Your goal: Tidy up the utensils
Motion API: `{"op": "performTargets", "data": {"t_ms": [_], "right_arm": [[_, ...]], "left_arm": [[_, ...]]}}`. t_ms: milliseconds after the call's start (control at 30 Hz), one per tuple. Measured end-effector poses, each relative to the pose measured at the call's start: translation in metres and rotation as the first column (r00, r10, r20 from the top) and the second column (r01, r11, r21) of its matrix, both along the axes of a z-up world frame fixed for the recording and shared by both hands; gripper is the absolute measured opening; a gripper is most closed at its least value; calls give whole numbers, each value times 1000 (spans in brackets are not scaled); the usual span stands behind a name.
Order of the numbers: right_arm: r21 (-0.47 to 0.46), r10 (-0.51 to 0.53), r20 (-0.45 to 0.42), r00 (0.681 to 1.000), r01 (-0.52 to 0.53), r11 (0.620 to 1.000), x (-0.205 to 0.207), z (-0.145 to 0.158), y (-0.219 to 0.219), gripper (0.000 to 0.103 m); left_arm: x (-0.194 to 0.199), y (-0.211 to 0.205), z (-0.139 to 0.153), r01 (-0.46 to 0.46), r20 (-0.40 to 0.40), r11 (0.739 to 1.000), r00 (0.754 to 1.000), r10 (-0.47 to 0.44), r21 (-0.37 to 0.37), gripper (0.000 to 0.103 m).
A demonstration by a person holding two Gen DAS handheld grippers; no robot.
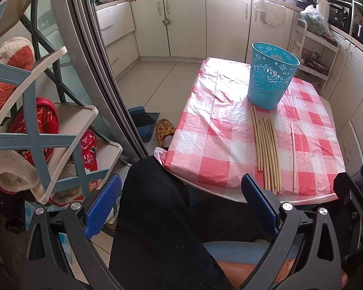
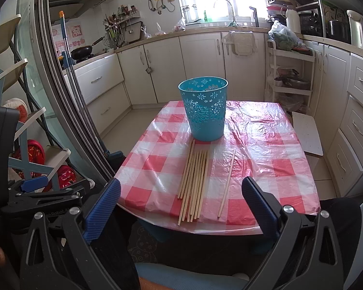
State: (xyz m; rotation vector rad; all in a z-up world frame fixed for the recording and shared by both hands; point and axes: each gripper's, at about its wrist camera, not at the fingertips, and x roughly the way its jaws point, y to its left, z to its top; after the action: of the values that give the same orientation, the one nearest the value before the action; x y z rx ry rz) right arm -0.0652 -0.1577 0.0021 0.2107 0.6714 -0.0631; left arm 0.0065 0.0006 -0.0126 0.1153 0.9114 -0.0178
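A blue perforated bin (image 2: 205,109) stands upright on the red-and-white checked table (image 2: 273,164); it also shows in the left wrist view (image 1: 271,76). A bundle of several wooden chopsticks (image 2: 193,183) lies in front of it, with a single chopstick (image 2: 227,183) apart to the right. In the left wrist view the bundle (image 1: 267,149) and the single chopstick (image 1: 293,155) lie near the table's front edge. My left gripper (image 1: 181,207) is open and empty, held low over my black-clad leg, left of the table. My right gripper (image 2: 181,207) is open and empty, short of the table's front edge.
A shoe rack (image 1: 36,120) with slippers stands at the left beside a sliding door frame (image 1: 104,72). A dustpan (image 1: 142,123) lies on the floor. White cabinets (image 2: 200,67) line the back and right. A white stool (image 2: 307,133) sits right of the table.
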Motion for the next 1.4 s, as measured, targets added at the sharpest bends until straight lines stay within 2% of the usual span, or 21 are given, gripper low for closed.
{"op": "performTargets", "data": {"t_ms": [1400], "right_arm": [[-4, 1, -4, 1000, -1, 1000, -4, -4, -2, 96]], "left_arm": [[0, 1, 1, -1, -4, 1000, 1000, 1, -3, 95]]}}
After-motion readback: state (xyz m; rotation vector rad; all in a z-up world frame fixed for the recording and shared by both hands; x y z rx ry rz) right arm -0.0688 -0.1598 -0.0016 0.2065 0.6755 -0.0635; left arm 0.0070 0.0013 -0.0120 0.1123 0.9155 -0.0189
